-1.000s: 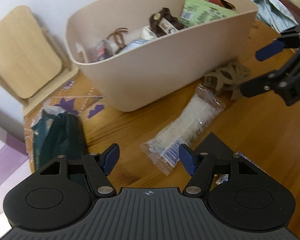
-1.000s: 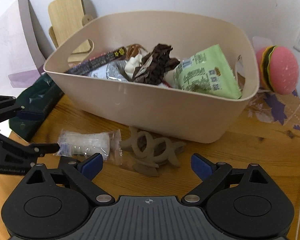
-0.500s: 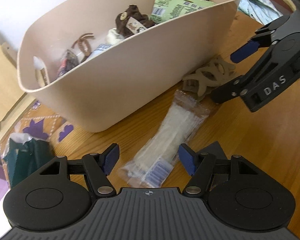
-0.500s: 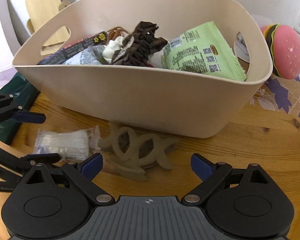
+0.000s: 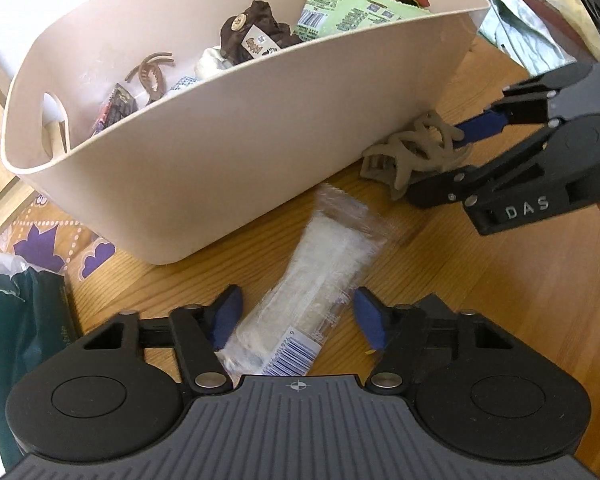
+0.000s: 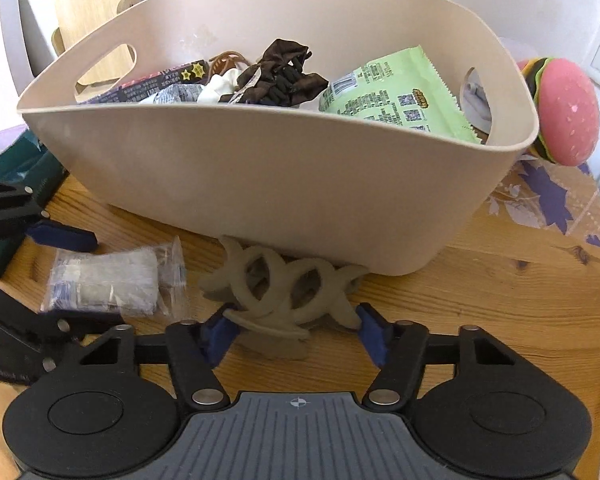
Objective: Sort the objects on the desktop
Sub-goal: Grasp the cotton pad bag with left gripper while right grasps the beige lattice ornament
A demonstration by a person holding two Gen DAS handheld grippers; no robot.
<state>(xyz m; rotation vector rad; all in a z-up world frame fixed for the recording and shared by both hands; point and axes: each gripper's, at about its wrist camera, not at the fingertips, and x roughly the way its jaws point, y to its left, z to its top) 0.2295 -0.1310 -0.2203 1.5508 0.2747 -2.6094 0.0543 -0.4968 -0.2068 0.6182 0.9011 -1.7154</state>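
Both claws have come lower and closer to the bin [image 5: 260, 140] than a second ago, and both have just been narrowing their jaws.

On the left, the left claw [image 5: 296, 314] straddles the packet [image 5: 320, 272], which lies flat on the table [image 5: 460, 300] and runs straight out ahead between the pads. Its barcode end sits nearest the claw's base. A sliver of wood shows beside each pad, so this claw is not gripping yet: released, with the packet between the jaws. I judge the packet light and soft, its clear film slippery and apt to crumple. The filled middle is the place to pinch, not the flat sealed ends, which would slide out.

Further right, just ahead of the right claw [image 6: 296, 334] and against the foot of the bin, lies the clip [image 6: 284, 292]. Both pads appear to press its outer ends, so this claw looks clenched on the clip. The clip seems light and stiff, a looped shape with thin curved prongs. Squeezing the prong tips could let it twist or spring away; a hold across the thicker looped body looks safer.
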